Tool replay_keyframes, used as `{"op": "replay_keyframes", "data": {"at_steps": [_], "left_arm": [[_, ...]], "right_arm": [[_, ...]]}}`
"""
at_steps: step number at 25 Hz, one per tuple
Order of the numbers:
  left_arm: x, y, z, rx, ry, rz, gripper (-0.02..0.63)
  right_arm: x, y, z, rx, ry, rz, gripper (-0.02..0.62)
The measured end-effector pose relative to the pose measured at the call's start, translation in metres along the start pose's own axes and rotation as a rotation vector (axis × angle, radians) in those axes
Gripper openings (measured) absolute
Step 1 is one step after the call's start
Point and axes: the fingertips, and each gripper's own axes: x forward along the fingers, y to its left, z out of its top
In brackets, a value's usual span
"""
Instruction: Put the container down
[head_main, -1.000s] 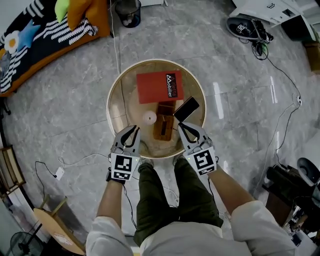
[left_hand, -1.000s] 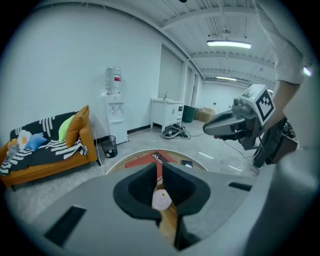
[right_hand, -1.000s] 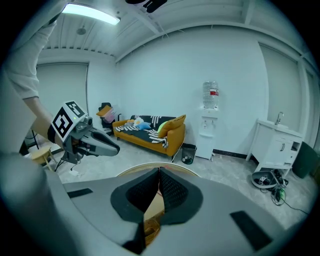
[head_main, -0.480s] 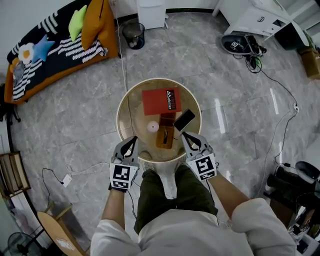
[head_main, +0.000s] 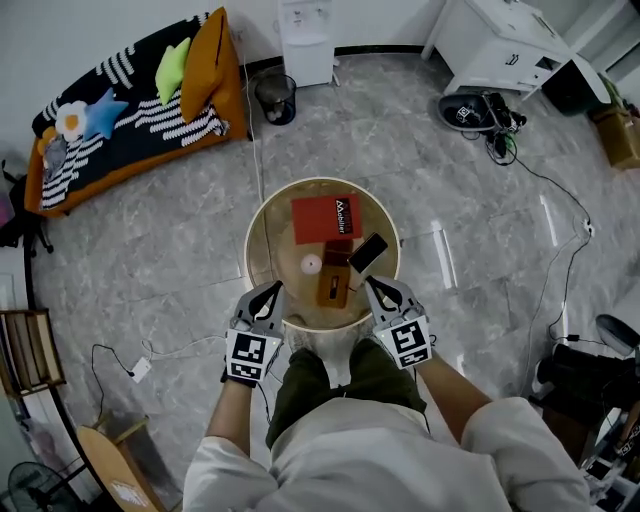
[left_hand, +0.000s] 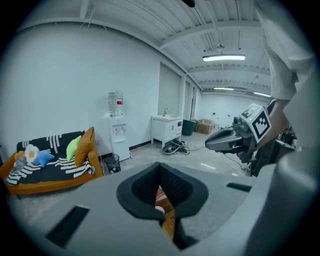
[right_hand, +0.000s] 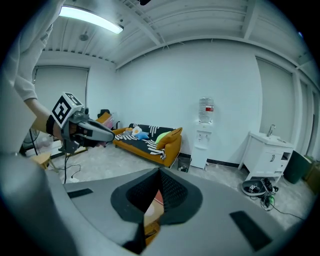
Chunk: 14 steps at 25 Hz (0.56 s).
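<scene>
Head view, looking steeply down: round table (head_main: 274, 236) straight ahead of me, my knees just below its 6 o'clock edge. Brown container (head_main: 334, 284) rests on the tabletop at about 5 o'clock from the table's centre, long side running 12 to 6; neither gripper touches it. Black phone (head_main: 367, 252) lies at 3 o'clock, tilted, its lower corner touching or overlapping the container's top end; I cannot tell which. Red book (head_main: 328, 218) lies flat at 12 o'clock, white lettering along its right side. Small white round item (head_main: 311, 264) sits at 8 o'clock, just beside the container but apart from it. My left gripper (head_main: 268, 291) hangs at the table's 8 o'clock rim, my right gripper (head_main: 374, 284) at the 4 o'clock rim, with the container between the two and clear of both. Left gripper view: my fingers (left_hand: 150, 187) are brought together with nothing clamped; only a sliver of tabletop and container shows through the slit. Right gripper view: fingers (right_hand: 172, 192) likewise together, nothing held, the same sliver of table beyond. Surroundings: orange sofa (head_main: 130, 105) with striped throw at 10 o'clock, water dispenser (head_main: 306, 40) at 12 o'clock, dark bin (head_main: 274, 98) beside it, white cabinet (head_main: 505, 45) at 1 o'clock, grey marbled floor (head_main: 150, 240).
</scene>
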Motion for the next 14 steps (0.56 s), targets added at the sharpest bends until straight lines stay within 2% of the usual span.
{"op": "replay_keyframes", "data": {"at_steps": [7,14], "left_arm": [[-0.008,0.003,0.015,0.029,-0.024,-0.002,0.006],[-0.003,0.014,-0.001,0.024,-0.003,-0.005,0.006]], "right_arm": [[-0.004,0.000,0.012,-0.006,-0.015,-0.010,0.020],[0.012,0.002,0.014,-0.004,-0.020,-0.013,0.020]]}}
